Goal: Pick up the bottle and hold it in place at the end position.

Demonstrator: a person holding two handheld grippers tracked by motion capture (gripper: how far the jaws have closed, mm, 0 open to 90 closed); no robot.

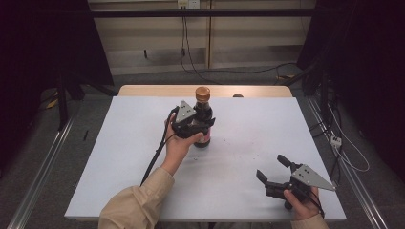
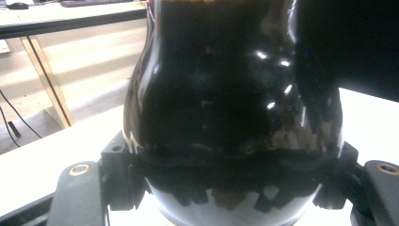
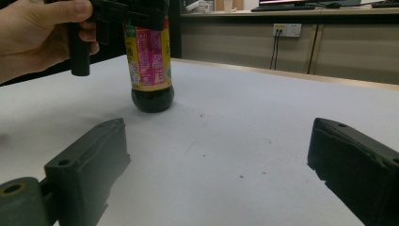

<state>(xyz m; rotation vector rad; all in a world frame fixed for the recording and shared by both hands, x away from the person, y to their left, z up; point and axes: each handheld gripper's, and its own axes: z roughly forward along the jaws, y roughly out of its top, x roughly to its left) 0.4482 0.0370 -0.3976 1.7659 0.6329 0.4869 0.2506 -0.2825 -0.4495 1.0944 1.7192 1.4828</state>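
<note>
Left gripper point(image 1: 203, 125): jaws clamped round the belly of the soy sauce bottle point(image 1: 202, 117).
Soy sauce bottle: upright on the white table point(image 1: 124, 157), brown cap on, near its far middle.
Right gripper point(image 1: 272, 171): jaws spread wide, holding nothing, near the table's front right corner, well apart from the bottle.

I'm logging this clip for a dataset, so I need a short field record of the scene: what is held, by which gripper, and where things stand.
held thing: dark sauce bottle, upright on the table
bottle cap: brown, on
bottle label: pink and yellow
left gripper: shut on the bottle's body
right gripper: open, nothing between its jaws, low over the table's near right part
</note>
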